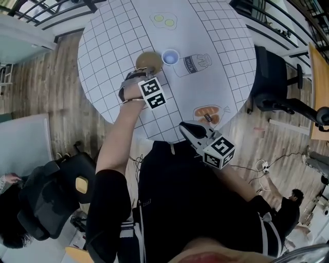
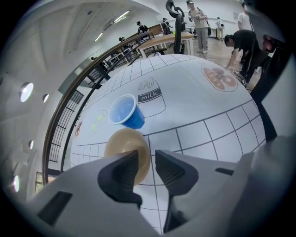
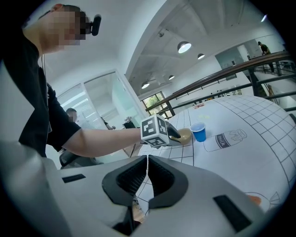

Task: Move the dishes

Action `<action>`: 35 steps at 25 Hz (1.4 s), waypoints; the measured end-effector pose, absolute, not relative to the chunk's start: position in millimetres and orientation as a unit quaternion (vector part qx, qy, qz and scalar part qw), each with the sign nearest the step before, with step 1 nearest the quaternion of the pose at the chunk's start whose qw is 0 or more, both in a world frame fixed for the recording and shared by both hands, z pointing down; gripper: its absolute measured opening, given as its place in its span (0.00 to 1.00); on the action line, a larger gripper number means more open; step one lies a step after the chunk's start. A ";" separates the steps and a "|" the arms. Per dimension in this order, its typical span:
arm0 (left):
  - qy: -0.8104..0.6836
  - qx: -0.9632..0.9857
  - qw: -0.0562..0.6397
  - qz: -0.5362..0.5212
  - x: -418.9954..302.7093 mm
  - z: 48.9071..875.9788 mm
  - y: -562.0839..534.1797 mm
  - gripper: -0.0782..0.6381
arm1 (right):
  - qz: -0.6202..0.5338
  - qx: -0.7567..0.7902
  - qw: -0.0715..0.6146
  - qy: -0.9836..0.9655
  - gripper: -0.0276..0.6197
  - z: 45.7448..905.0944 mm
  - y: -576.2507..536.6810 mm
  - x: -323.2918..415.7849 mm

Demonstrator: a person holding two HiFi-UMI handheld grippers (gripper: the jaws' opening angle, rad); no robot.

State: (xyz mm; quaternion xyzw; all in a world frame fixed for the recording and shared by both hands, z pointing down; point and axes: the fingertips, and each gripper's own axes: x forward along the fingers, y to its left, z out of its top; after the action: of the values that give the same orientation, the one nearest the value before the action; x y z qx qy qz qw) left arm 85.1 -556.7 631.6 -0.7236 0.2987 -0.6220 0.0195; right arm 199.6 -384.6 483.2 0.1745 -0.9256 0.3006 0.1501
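While the left gripper reached over the counter, its jaws stood apart at the near rim of the tan bowl; whether they touched that rim could not be settled. A blue cup stood just beside the bowl. The right gripper was clenched on nothing, near the person's body.

Round table with a white grid cover. Prints on it: milk bottle mid-table, bread near the close edge, eggs at the far side. Black office chair to its right, another chair lower left. Wood floor. Railing top left. Person crouching lower right.
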 end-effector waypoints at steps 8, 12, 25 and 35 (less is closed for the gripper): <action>0.325 -0.729 0.029 -0.602 80.7 584.8 -537.4 0.26 | 0.276 0.172 0.136 -0.936 0.08 456.0 -385.6 183.9; 0.342 -0.737 0.030 -0.582 79.4 556.8 -520.9 0.26 | 0.261 0.176 0.127 -0.941 0.08 443.4 -385.5 176.7; 0.419 -0.764 -0.014 -0.491 75.0 482.4 -423.7 0.17 | 0.214 0.157 0.109 -0.958 0.08 411.2 -372.5 165.7; 0.535 -0.777 -0.090 -0.320 122.0 415.2 -356.1 0.12 | 0.198 0.093 0.096 -0.971 0.08 389.4 -338.6 209.2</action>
State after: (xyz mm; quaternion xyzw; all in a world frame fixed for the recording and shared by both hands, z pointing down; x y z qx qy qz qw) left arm 122.0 -356.1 415.2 -0.7768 0.5347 -0.3203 -0.0901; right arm 209.2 -338.6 389.4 0.0930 -0.9710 0.1983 0.0960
